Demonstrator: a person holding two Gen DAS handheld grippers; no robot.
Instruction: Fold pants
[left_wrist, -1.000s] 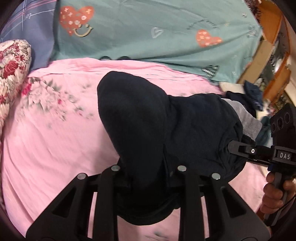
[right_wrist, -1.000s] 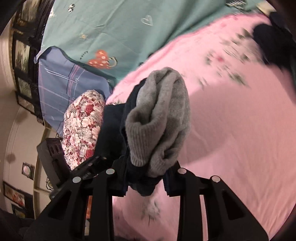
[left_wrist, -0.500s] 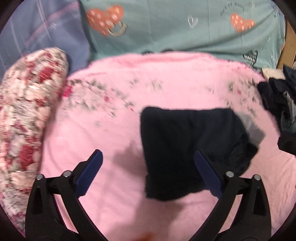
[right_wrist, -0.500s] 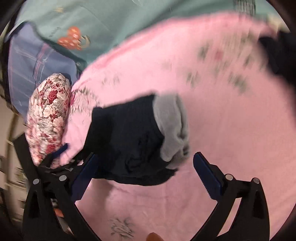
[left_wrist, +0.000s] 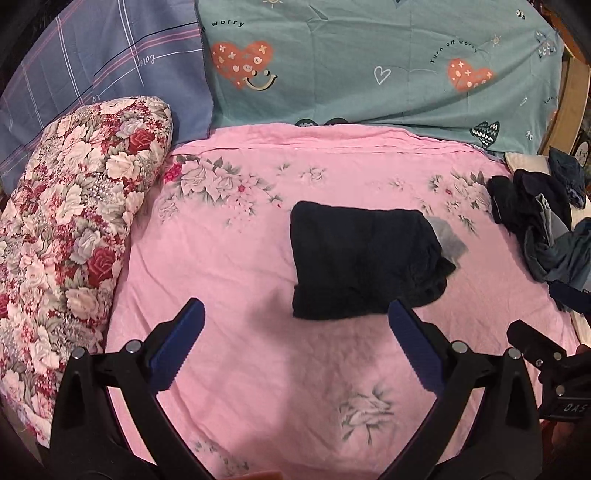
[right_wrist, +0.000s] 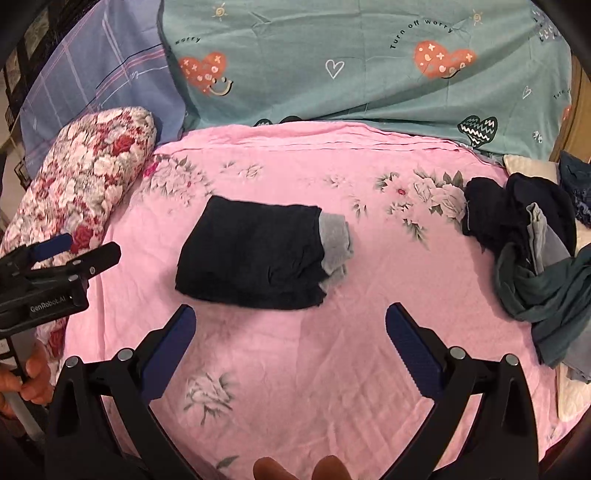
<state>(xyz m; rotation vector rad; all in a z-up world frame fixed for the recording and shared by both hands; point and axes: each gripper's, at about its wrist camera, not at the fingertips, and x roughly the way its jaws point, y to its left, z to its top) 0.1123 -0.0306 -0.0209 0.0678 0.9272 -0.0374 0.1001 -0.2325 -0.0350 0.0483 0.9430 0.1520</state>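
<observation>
1. Left wrist view: the pants (left_wrist: 360, 260) are lying as a compact dark bundle on the pink sheet (left_wrist: 240, 280), near its middle, a grey cuff showing at the bundle's right edge. The folding is looking finished; at most a tidy-up is remaining. The left gripper (left_wrist: 295, 343) is hovering spread wide, holding nothing. The teal cover (left_wrist: 369, 62) is reading "Turn off worry"; the right gripper's body is showing "DAS".

2. Right wrist view: the right gripper (right_wrist: 291, 338) is likewise gaping empty, just short of the pants (right_wrist: 255, 254). A heap of unfolded clothes (right_wrist: 532, 251) is waiting at the right. The left gripper's body (right_wrist: 48, 280) is reading "GenRobot.AI".
</observation>
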